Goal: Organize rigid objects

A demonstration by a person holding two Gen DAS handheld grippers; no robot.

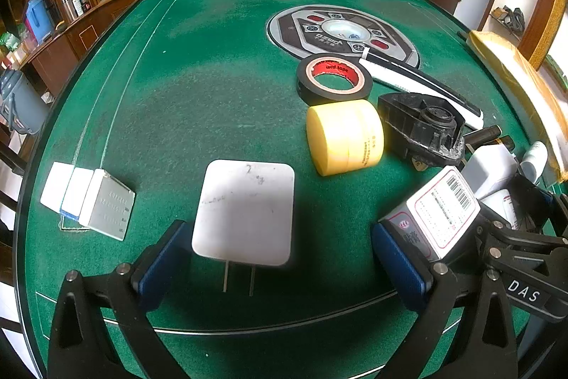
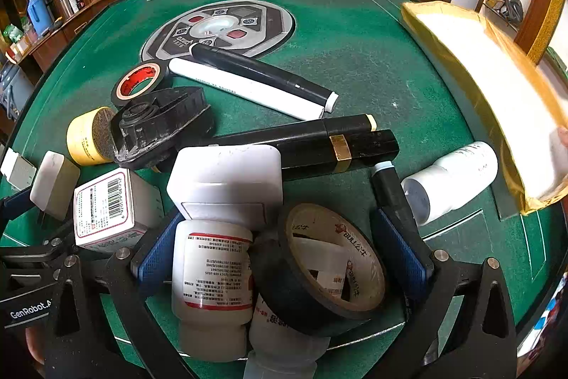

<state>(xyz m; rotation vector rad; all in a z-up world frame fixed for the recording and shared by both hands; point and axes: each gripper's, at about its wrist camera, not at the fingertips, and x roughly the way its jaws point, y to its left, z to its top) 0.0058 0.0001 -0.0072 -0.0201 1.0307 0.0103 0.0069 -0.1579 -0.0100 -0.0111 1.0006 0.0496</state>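
Observation:
In the left wrist view my left gripper [image 1: 280, 269] is open, its blue pads either side of a white charger plug [image 1: 245, 212] lying flat with its prongs toward me. Three small boxes [image 1: 87, 198] stand in a row to its left. My right gripper [image 2: 282, 254] is open over a pile. A white labelled pill bottle [image 2: 213, 272] and a black tape roll [image 2: 319, 269] lie between its pads. A white square container [image 2: 227, 180] lies just beyond them. A barcode box [image 2: 104, 205] sits left of the pile.
Farther out lie a yellow jar [image 1: 346, 135], a red-cored black tape roll [image 1: 333, 79], a black plastic part [image 2: 159, 123], two marker pens [image 2: 255, 77], black cases [image 2: 319, 144] and a white bottle [image 2: 454, 180]. A yellow box [image 2: 490, 95] stands right. Round console [image 1: 340, 34] in the green felt.

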